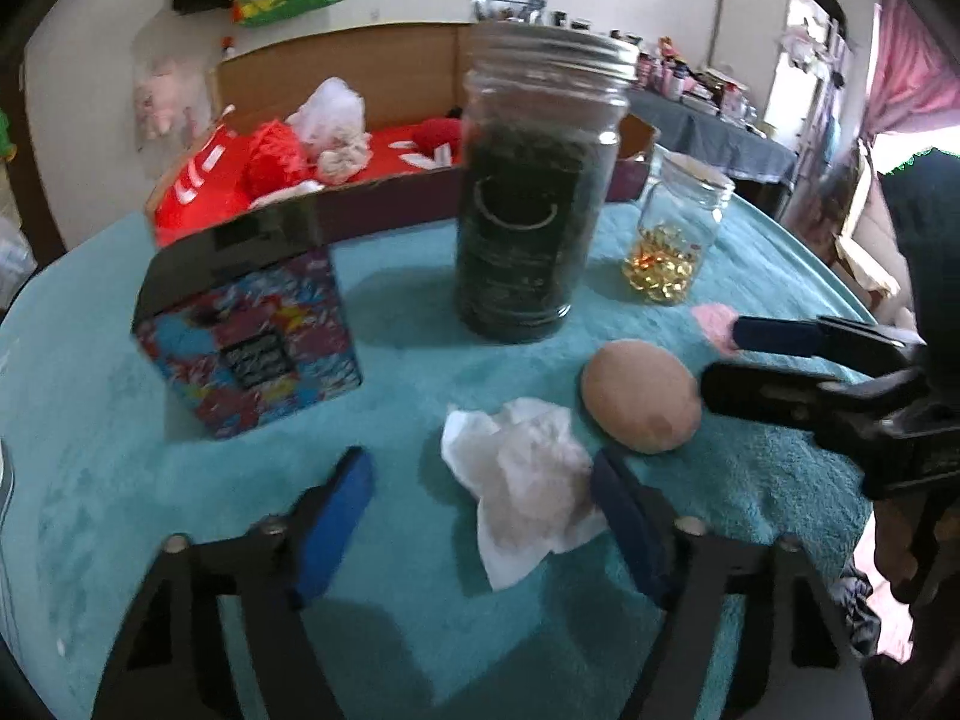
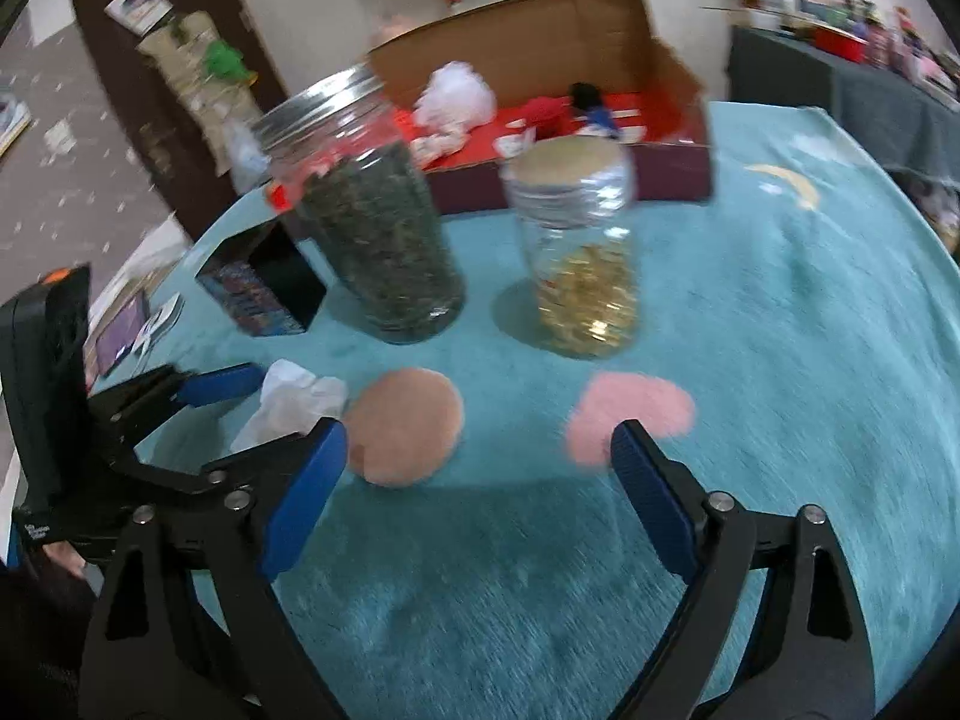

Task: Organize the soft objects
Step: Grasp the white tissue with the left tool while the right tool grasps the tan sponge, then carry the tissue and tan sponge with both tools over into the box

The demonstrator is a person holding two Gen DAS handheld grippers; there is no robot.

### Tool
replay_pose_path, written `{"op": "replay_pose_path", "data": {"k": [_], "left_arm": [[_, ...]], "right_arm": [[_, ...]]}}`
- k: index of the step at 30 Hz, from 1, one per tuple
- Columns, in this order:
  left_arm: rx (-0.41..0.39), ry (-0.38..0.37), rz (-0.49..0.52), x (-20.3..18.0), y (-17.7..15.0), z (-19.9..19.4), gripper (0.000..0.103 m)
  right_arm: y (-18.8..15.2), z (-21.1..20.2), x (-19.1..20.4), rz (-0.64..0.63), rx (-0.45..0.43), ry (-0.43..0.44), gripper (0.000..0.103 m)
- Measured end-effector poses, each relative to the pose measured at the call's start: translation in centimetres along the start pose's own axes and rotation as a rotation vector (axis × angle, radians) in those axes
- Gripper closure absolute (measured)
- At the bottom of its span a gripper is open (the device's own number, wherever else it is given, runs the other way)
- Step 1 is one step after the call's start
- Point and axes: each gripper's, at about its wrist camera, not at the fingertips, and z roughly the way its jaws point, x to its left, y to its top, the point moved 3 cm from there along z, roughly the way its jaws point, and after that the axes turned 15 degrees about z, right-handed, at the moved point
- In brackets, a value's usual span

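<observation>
A crumpled white tissue (image 1: 528, 480) lies on the teal cloth between the fingers of my left gripper (image 1: 480, 498). The jaws stand open: the right pad is at the tissue's edge, the left pad well clear of it. Beside the tissue sits a tan round soft puff (image 1: 642, 396). In the right wrist view the puff (image 2: 408, 426) lies just ahead of the left finger of my right gripper (image 2: 480, 474), which is open and holds nothing. A flat pink heart shape (image 2: 630, 414) shows on the cloth ahead of its right finger. The tissue (image 2: 294, 402) shows at the left.
At the back an open cardboard box (image 1: 372, 66) with a red lining holds white and red soft things. A tall jar of dark leaves (image 1: 528, 210), a small jar of golden capsules (image 1: 672, 246) and a colourful box (image 1: 252, 348) stand on the teal cloth (image 1: 120, 450).
</observation>
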Motion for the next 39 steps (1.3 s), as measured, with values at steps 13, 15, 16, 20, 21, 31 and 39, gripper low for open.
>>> {"op": "replay_pose_path", "data": {"k": [13, 15, 16, 20, 21, 31, 39], "left_arm": [[-0.052, -0.117, 0.013, 0.3, 0.7, -1.3, 0.092], [-0.066, -0.116, 0.015, 0.6, 1.2, -1.7, 0.092], [-0.072, -0.119, 0.013, 0.8, 1.4, -1.7, 0.092], [-0.087, -0.128, 0.002, 1.3, 2.1, -1.9, 0.092], [-0.089, -0.128, 0.002, 1.4, 2.2, -1.9, 0.092], [-0.092, -0.128, -0.018, 2.1, 1.8, -2.2, 0.092], [-0.084, -0.100, -0.082, 4.5, 0.2, -3.1, 0.092]], "right_arm": [[0.0, -0.5, 1.8, -0.063, -0.001, 0.068, 0.095], [0.4, -1.4, 1.8, -0.059, -0.027, 0.073, 0.095], [0.5, -1.7, 1.9, -0.061, -0.037, 0.072, 0.095], [1.1, -1.7, 2.2, -0.057, -0.049, 0.072, 0.096], [1.1, -1.7, 2.3, -0.056, -0.051, 0.072, 0.096], [1.0, -1.6, 2.3, -0.045, -0.040, 0.083, 0.096], [1.0, -2.4, 0.9, 0.000, -0.053, 0.086, 0.096]]}}
